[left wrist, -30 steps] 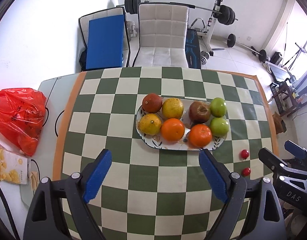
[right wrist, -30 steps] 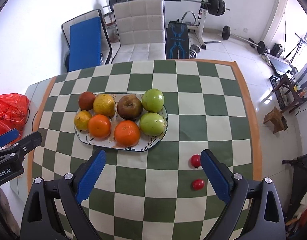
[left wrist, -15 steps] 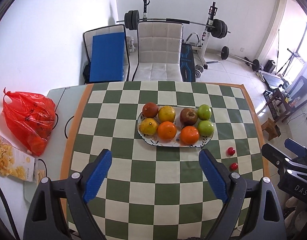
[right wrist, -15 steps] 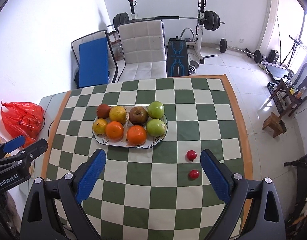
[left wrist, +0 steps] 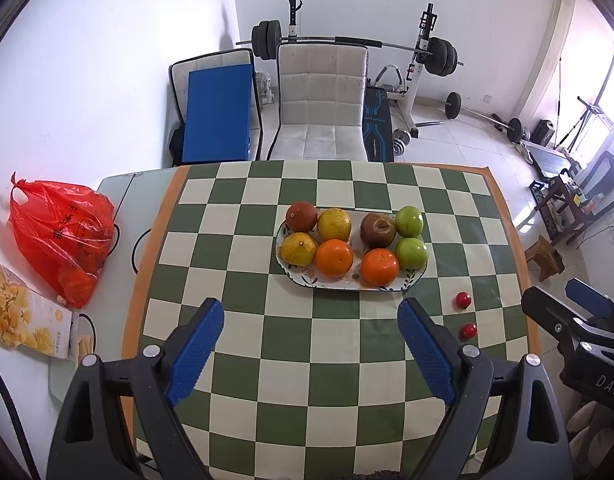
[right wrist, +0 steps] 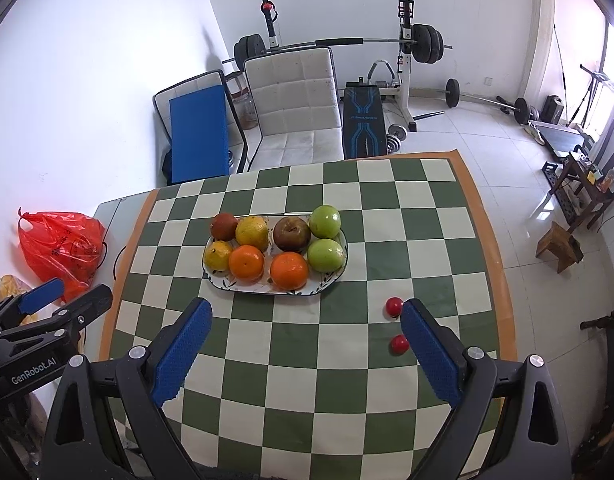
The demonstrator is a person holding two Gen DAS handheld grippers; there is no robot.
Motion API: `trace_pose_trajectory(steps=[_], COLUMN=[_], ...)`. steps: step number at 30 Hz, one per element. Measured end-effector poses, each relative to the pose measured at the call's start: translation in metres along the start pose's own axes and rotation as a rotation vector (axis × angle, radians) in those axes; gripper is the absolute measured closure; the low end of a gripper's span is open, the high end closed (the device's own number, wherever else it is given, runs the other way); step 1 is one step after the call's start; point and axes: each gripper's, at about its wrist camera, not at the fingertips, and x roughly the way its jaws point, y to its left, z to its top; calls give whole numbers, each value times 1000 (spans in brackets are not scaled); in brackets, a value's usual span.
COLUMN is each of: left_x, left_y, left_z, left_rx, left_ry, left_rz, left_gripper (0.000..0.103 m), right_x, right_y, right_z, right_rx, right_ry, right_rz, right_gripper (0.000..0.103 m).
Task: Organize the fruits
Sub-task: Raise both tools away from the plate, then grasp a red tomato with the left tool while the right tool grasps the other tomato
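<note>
An oval white plate on the checkered tablecloth carries two green apples, two oranges, two yellow citrus fruits, a dark red fruit and a brown one. Two small red fruits lie loose on the cloth to the plate's right. My left gripper hangs open above the cloth, short of the plate, with nothing between its blue pads. My right gripper is open too, empty, its right fingertip beside the loose red fruits.
A red plastic bag and a snack box lie on the bare table strip left of the cloth. Behind the table stand a white chair, a blue panel and weight equipment. A small wooden stool sits on the floor at right.
Both grippers have pulled up and back from the plate, so more of the table and room shows. The fruits have not moved, and both grippers stayed open.
</note>
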Motion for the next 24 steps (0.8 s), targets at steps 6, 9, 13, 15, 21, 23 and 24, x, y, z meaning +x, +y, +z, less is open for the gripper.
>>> trace_pose_trajectory(steps=[6,9,13,15,21,23,24], left_x=[39,69,113,136,194,208,214], left_y=[-17,-36,-67,-84,-135,-147,-151], left_z=[4,3,-4,-9,-21,-24,-26], left_rx=[17,62,122,152,299,348,365], left_ry=[75,132,229,278,380,400,411], left_rz=[9,31,38,38,86,107,112], left_gripper=[14,14,14,14,14,14,14], right_x=[36,67,125,149,209,224,232], right_y=[-28,-59,-114,-137,-175,-177,-178], right_z=[-3,-13,-39,-52,-79,-82,-84], right_rx=[60,96,193,232,305,311,302], right_ry=[60,121,248,292,363,375,378], right_rz=[39,-17,-45,-44,-10,1,-7], right_gripper=[6,6,17,29,42,47,53])
